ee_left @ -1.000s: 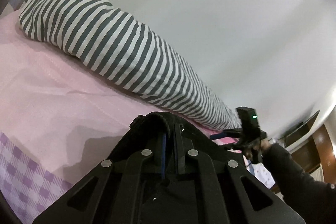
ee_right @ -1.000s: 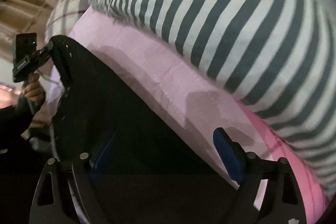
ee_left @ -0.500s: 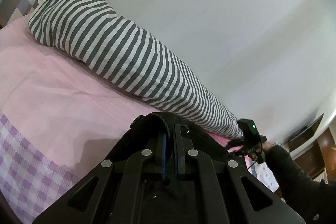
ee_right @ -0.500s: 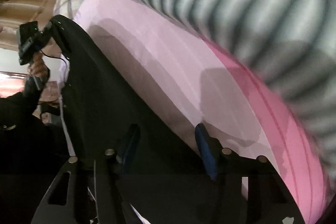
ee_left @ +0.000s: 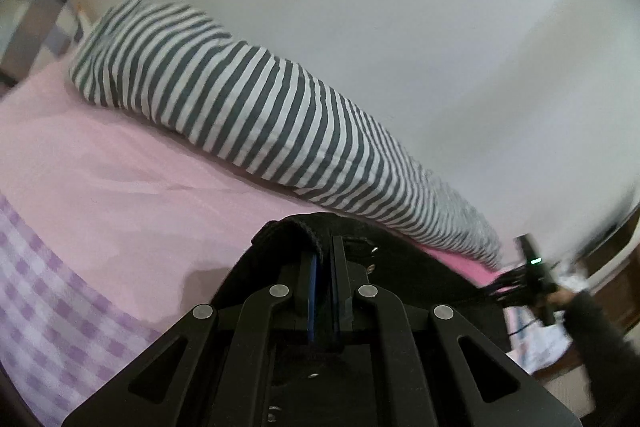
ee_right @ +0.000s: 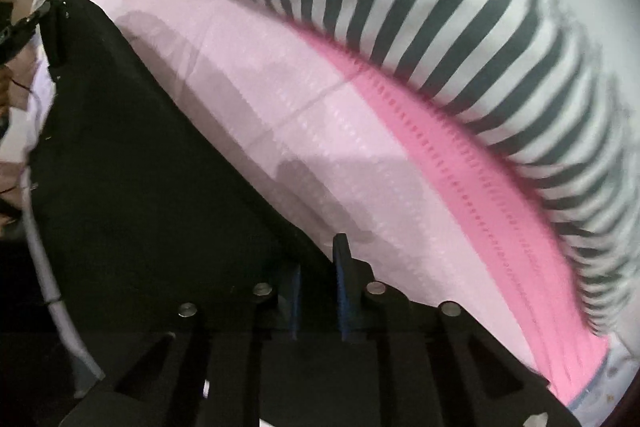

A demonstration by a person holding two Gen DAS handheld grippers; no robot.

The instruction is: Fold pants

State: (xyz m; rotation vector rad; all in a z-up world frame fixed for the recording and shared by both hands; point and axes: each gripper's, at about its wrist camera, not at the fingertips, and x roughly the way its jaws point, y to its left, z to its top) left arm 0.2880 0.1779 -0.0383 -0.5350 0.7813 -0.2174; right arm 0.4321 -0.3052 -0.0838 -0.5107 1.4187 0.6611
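A: Start at the fingers. What is the left gripper (ee_left: pixel 323 259) doing?

B: Its blue pads are pinched tight on a thick hem or waistband edge of the black pants (ee_left: pixel 400 267), with the cloth bunched over the fingertips.

A: And the right gripper (ee_right: pixel 318 267)?

B: Its jaws are closing, down to a narrow gap, with the dark edge of the pants running between the pads. I judge it is just taking hold; whether the pads already press is hard to tell in the blur.

A: Where do the pants lie?

B: On the pink sheet (ee_right: pixel 320 131) of a bed, along its near edge, stretched between the two grippers. A striped bolster (ee_left: pixel 256 115) lies along the far edge against the wall (ee_left: pixel 400 7), apart from the pants. A checked purple cloth (ee_left: pixel 48 291) covers the near left corner.

A: So which step?

B: Securing both ends of one edge, I'd say, before the first fold.

A: Next move?

B: Lifting both ends together, keeping the edge taut, and carrying it over evenly so the layers line up.
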